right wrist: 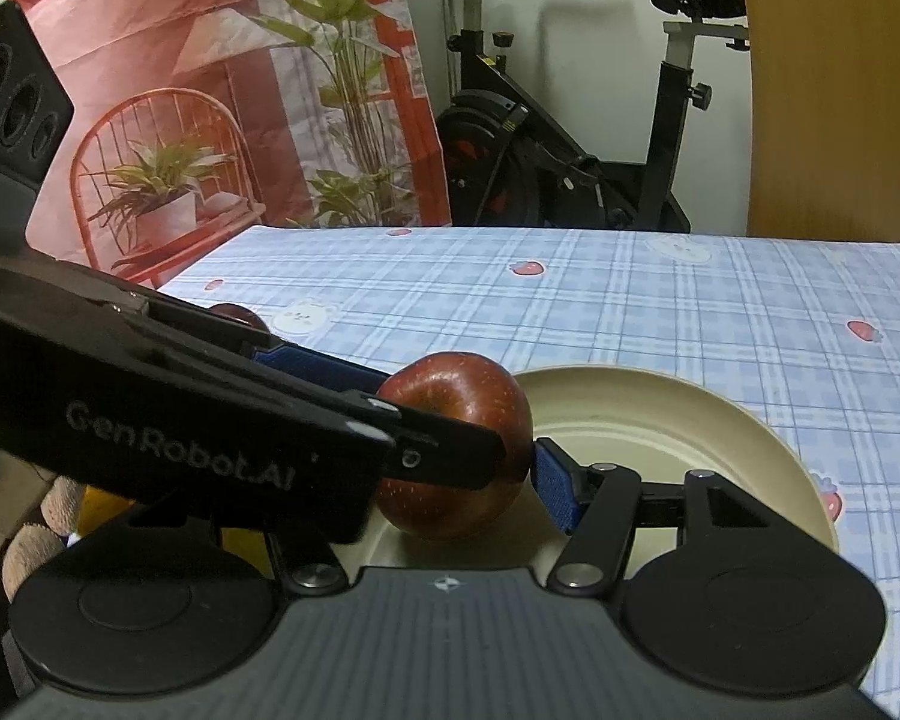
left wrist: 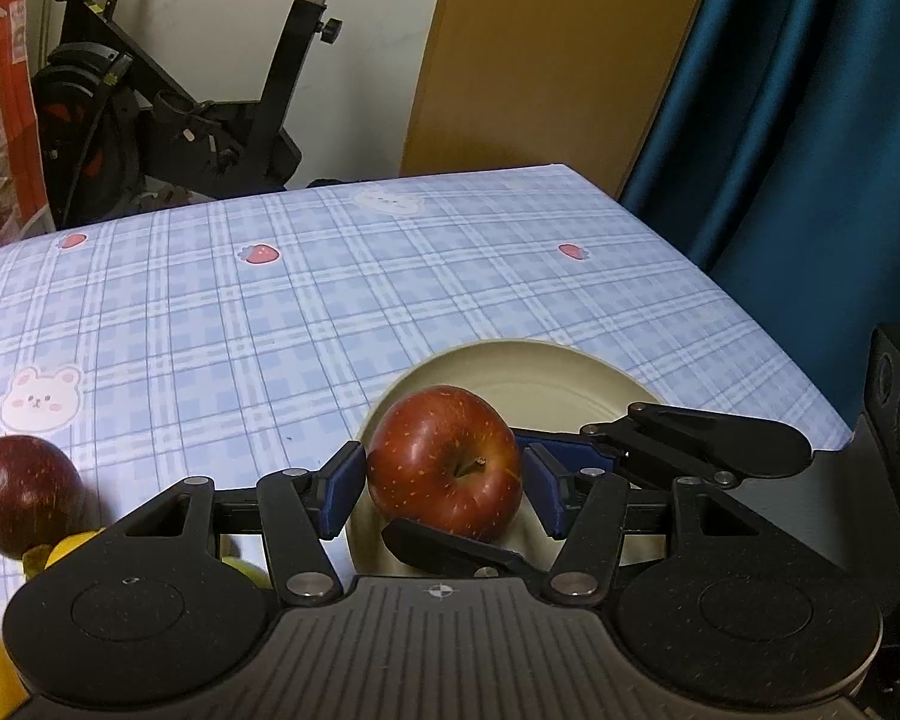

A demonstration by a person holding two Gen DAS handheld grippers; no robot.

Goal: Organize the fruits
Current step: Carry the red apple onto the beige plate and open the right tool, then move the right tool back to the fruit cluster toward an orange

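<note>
The left claw [left wrist: 444, 483] grips the round, glossy red apple [left wrist: 445, 468] over the cream plate [left wrist: 546, 372]; the right claw's [right wrist: 450, 474] state is unclear. Firm, smooth, slippery: hold its widest sides.

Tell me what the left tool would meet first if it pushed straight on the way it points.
The apple: it already sits between the left tool's pads, on the near part of the plate. Beyond it lies bare plate, then tablecloth. Whether the pads press on the apple is unclear.
</note>
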